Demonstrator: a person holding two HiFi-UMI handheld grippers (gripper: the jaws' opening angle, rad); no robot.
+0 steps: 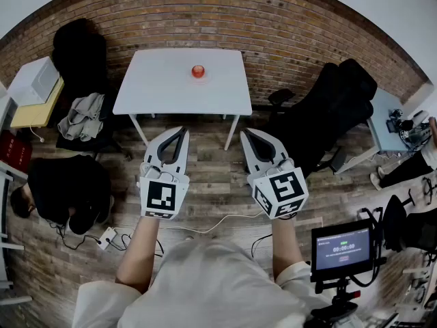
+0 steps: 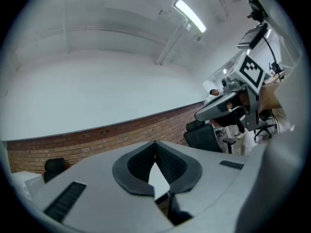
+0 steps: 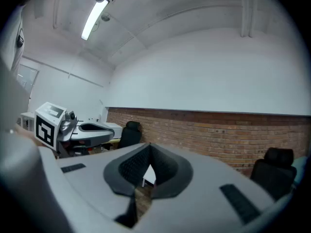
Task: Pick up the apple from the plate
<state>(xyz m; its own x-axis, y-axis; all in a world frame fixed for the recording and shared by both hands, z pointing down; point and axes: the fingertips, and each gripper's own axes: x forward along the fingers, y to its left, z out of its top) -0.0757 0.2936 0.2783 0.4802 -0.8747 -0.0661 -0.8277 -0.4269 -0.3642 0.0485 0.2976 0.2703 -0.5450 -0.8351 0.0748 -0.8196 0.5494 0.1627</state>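
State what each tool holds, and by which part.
Nothing is held. The left tool and right tool are both shut and empty; the apple sits untouched on the white table.

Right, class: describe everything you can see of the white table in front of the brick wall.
The white table has a plain rectangular top that looks smooth and matt, carried on thin white legs. It stands level on the wood-plank floor, with its far edge towards the brick wall. The top is bare except for one small red round thing resting near the middle of the far edge. It is too small to tell apple from plate.
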